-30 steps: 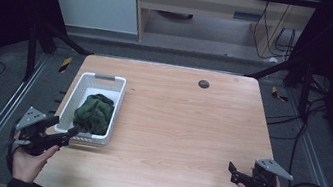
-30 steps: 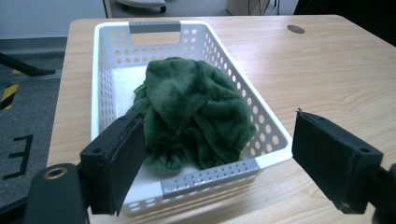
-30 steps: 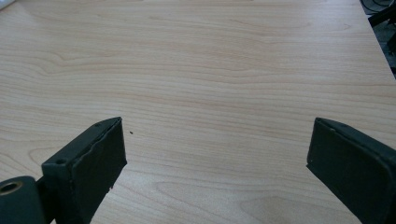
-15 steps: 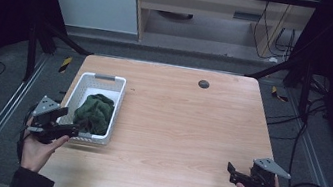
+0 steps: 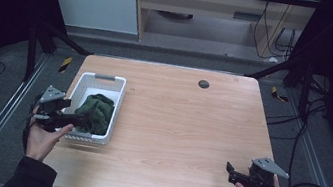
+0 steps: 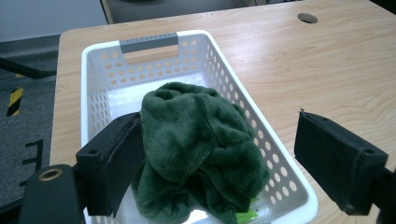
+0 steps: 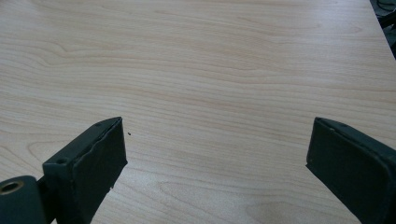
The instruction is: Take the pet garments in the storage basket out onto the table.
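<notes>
One thing to lift: green fleece cloth [image 6: 196, 149] — heaped in the white basket [image 5: 85, 87], table's left edge.
Feel: likely soft, light, floppy — pinch its top fold.
Left gripper [image 6: 219, 163]: spread wide, one jaw touching the cloth, holding nothing.
Right gripper [image 7: 217, 168]: agape, empty, near-right corner.

Even overhead light falls on the desk [image 5: 184, 127], its pale wood bright while the floor beyond its left and right edges sinks into near black. The high view is soft and grainy. Both gripper views are sharper, without glare, and shadows stay faint.
</notes>
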